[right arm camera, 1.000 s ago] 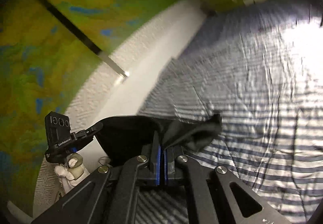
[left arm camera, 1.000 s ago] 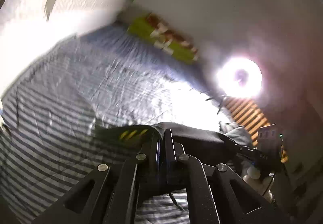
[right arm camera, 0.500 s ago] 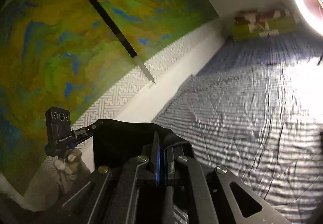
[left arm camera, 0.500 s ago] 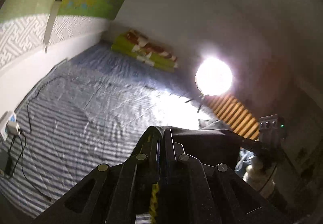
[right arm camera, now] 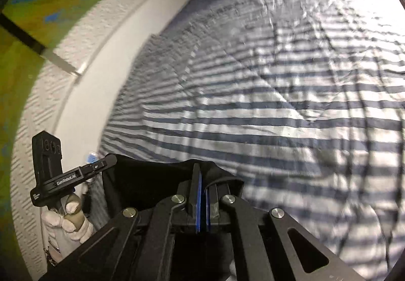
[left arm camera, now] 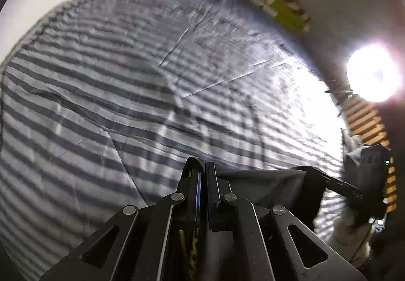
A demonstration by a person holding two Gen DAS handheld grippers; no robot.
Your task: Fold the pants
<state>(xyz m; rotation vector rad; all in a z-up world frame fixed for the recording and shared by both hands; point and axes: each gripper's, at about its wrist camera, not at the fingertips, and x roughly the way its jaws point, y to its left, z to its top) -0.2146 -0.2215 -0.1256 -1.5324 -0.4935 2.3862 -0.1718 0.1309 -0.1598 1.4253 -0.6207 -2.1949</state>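
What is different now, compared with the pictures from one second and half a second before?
Both views have tipped down from half a second ago: the wall painting and bright lamp fill less of them, and the striped sheet fills most. So both tools swung down toward the bed, carrying the dark pants. Unchanged: the left tool and right tool stay shut on the pants; nothing was let go.

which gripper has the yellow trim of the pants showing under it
The left gripper. Under its shut fingers, yellow markings show on the black pants; under the right gripper, clamped on the same pants, only plain black cloth is visible.
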